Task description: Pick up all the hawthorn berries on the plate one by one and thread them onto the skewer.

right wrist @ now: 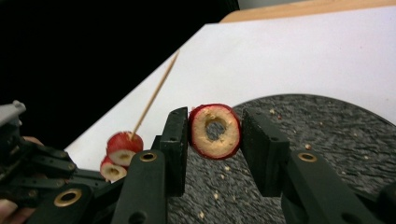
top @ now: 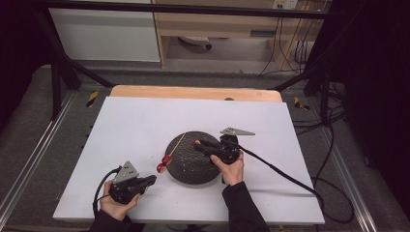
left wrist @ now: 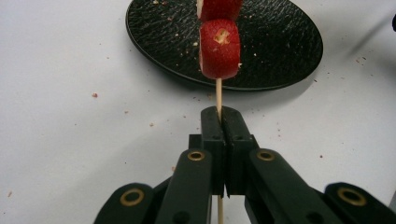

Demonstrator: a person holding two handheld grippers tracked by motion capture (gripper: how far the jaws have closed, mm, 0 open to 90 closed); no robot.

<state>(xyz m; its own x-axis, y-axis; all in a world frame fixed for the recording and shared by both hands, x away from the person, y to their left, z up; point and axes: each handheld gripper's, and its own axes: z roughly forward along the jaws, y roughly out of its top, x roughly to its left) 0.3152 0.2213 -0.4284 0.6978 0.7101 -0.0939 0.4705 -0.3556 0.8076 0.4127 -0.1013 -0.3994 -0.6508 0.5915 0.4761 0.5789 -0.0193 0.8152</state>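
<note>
Now cored fruit ring (right wrist: 214, 131): red skin, pale flesh, hollow centre.

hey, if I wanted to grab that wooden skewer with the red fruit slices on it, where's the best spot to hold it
Grip the bare lower end of the skewer, below the two fruit slices, coming from the side across the stick. It is thin and straight there, and the left gripper already pinches it.

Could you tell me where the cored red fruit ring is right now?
The cored red fruit ring sits between the right tool's jaws, above the round black plate, right of the wooden skewer.
</note>
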